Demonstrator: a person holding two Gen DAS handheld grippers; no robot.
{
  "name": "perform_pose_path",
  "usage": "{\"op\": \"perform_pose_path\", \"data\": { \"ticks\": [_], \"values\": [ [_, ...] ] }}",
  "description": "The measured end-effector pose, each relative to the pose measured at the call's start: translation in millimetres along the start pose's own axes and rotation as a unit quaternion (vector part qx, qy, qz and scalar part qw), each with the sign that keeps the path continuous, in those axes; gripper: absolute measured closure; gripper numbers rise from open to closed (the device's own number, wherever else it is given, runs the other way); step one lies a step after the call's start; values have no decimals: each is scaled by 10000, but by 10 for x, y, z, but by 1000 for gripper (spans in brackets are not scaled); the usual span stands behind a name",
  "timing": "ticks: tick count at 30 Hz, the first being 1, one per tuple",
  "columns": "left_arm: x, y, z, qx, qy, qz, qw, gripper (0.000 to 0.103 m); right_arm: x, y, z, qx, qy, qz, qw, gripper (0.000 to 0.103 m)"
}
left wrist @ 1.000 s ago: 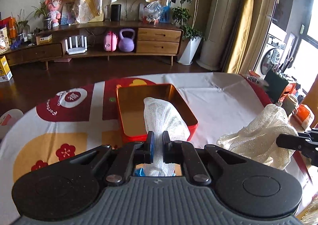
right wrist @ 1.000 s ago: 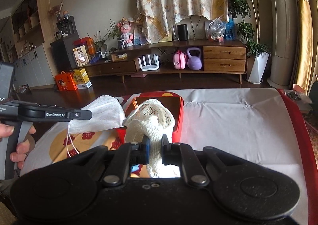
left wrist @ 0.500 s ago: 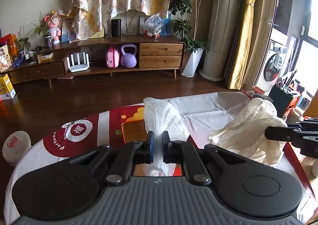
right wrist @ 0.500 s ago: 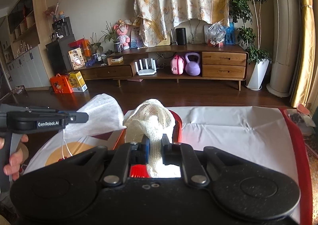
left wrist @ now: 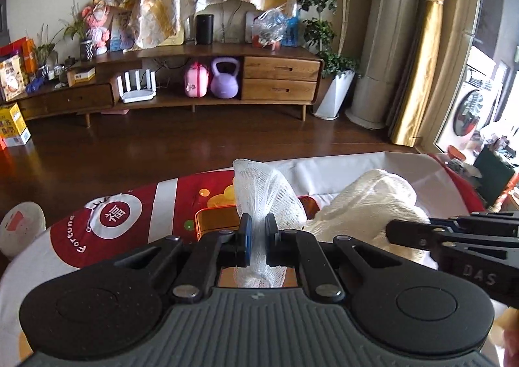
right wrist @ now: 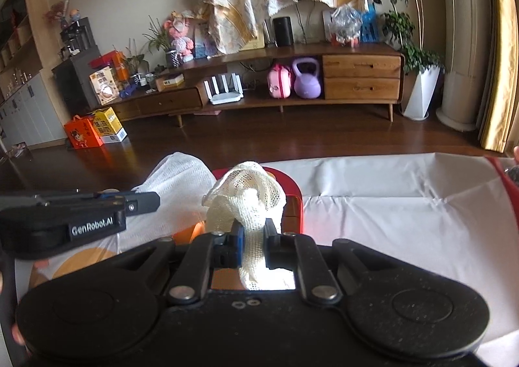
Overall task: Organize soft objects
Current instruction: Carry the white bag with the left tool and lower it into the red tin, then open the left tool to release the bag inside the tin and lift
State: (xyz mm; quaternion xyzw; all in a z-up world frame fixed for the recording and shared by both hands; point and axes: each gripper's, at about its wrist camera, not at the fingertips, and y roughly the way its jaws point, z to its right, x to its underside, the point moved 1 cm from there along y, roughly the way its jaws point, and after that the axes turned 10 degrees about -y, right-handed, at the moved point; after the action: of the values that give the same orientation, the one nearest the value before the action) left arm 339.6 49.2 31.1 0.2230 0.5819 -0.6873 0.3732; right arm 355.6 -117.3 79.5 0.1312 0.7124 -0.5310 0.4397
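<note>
Above the table (right wrist: 389, 221), both jaws pinch mesh cloths (left wrist: 259, 192).

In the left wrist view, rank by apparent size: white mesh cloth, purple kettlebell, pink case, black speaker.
1. White mesh cloth, though nearness inflates it.
2. Purple kettlebell.
3. Pink case.
4. Black speaker.
Kettlebell and case look close.

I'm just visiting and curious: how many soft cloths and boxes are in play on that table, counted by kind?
White fine-mesh cloth, held in the left gripper: 1
Cream coarse-mesh cloth, held in the right gripper: 1
Red box with gold inside, on the table: 1
Total: 3
</note>
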Motion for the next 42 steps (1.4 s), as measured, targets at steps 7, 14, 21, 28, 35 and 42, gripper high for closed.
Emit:
{"op": "perform_pose_path", "data": {
  "ticks": [7, 14, 21, 28, 35, 42],
  "values": [
    [54, 502, -78, -108, -217, -190, 9995, 95, 78, 504, 59, -124, 263, -197, 9994, 92],
    [175, 943, -155, -256, -248, -407, 9985, 95, 241, 876, 79, -230, 299, -502, 9980, 92],
    [273, 1260, -186, -285, -168, -712, 9969, 95, 325, 1095, -12, -293, 116, -832, 9960, 92],
    [391, 1419, -222, -297, -83, -1108, 9934, 95, 384, 1143, -24, -363, -81, -976, 9945, 90],
    [448, 1421, -236, -281, -19, -1246, 9918, 95, 409, 1130, -103, -340, -326, -1019, 9937, 85],
    [388, 1360, -294, -280, -291, -1255, 9913, 94, 350, 991, -23, -406, -166, -810, 9957, 71]
  ]
}}
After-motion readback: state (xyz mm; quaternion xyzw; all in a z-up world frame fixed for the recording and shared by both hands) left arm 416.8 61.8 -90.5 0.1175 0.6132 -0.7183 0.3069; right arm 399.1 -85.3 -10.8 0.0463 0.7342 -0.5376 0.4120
